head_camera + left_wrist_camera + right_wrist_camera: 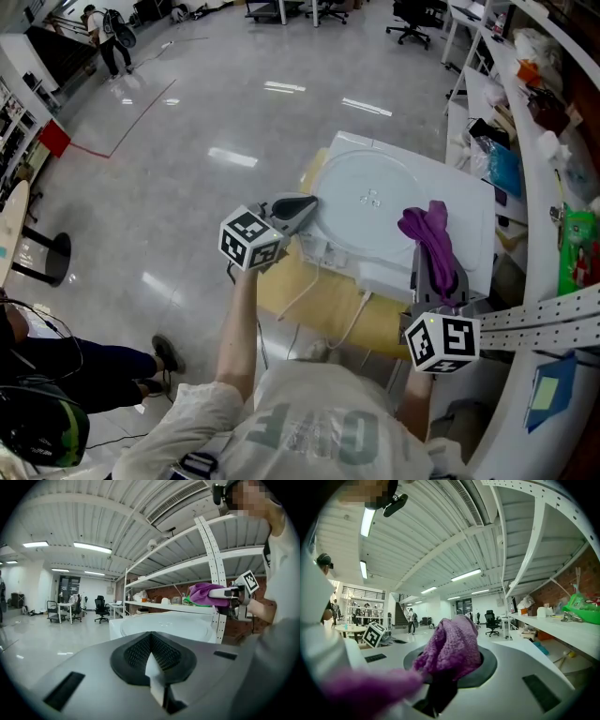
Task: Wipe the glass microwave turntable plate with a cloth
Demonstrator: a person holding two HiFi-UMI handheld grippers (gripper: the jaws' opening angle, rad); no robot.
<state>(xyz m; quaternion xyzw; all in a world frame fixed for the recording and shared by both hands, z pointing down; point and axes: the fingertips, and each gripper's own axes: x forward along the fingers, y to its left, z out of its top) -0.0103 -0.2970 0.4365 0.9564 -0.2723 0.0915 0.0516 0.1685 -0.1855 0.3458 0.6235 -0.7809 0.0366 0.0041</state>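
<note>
Overhead, plate: from the head view I saw the glass turntable plate (pixel 370 202) lying flat on the white counter (pixel 469 202), with shelves (pixel 544 112) to the right.
Head view, left gripper: my left gripper (pixel 305 208) sat at the plate's left edge, its jaws drawn to a point; I could not tell whether it touched the glass.
Head view, right gripper: my right gripper (pixel 429 258) stood near the plate's right side, holding a purple cloth (pixel 427 230) that hung over the counter just beside the rim.
Left gripper view, jaws: the left gripper (pixel 151 656) had its jaws pressed together, and I made out nothing held between them.
Left gripper view, scene: the plate (pixel 164 620) lay just beyond the jaws, and the cloth (pixel 201 594) hung above its far side in the right gripper (pixel 225 592).
Right gripper view, jaws: the right gripper (pixel 447 665) was clamped on the cloth (pixel 452 648), which bunched up above the jaws and trailed off blurred to the lower left.
</note>
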